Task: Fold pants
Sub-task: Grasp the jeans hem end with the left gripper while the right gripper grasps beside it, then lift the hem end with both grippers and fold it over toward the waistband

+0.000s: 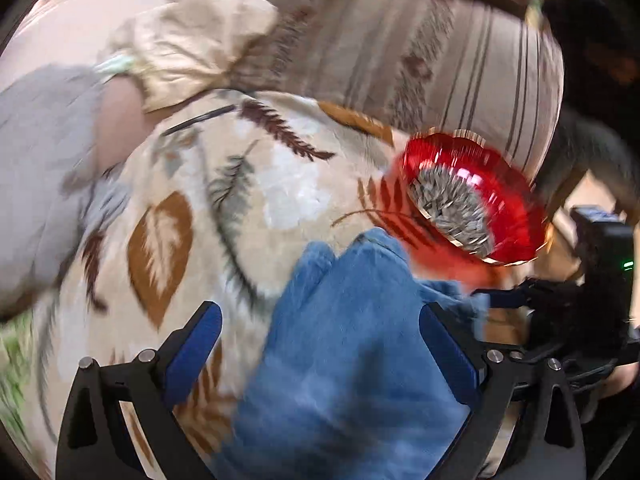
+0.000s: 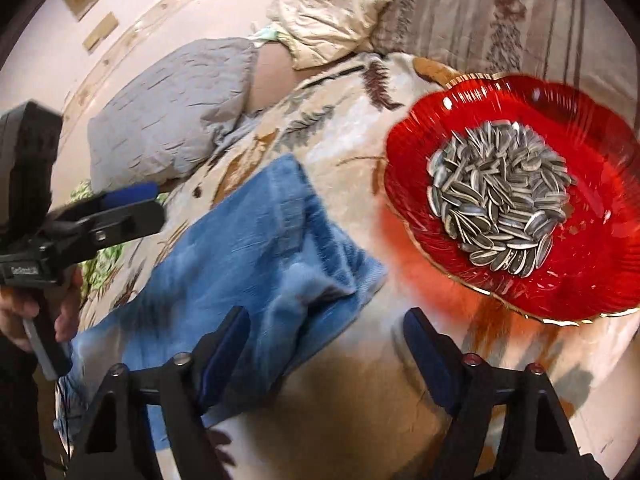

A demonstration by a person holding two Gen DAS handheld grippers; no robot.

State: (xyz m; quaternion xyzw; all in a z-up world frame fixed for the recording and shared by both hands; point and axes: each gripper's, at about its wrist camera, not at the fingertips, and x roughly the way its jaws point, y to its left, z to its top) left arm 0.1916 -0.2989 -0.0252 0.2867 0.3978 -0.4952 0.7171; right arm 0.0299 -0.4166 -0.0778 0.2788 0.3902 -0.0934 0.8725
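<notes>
Blue denim pants (image 2: pixel 256 256) lie folded on a leaf-patterned blanket (image 2: pixel 344 128); they also show in the left wrist view (image 1: pixel 352 356). My left gripper (image 1: pixel 320 324) is open, its jaws wide apart over the pants, with the denim between and under the fingers. In the right wrist view the left gripper (image 2: pixel 132 200) shows at the left edge, beside the pants. My right gripper (image 2: pixel 326 332) is open and empty, just off the near corner of the pants, above the blanket. It appears in the left wrist view (image 1: pixel 508 296) at the right edge.
A red glass dish (image 2: pixel 592 280) filled with sunflower seeds (image 2: pixel 500 196) sits on the blanket right of the pants, also in the left wrist view (image 1: pixel 516 220). A grey pillow (image 2: pixel 168 116) and a beige pillow (image 2: pixel 336 12) lie behind. A striped sofa back (image 1: pixel 400 52) rises beyond.
</notes>
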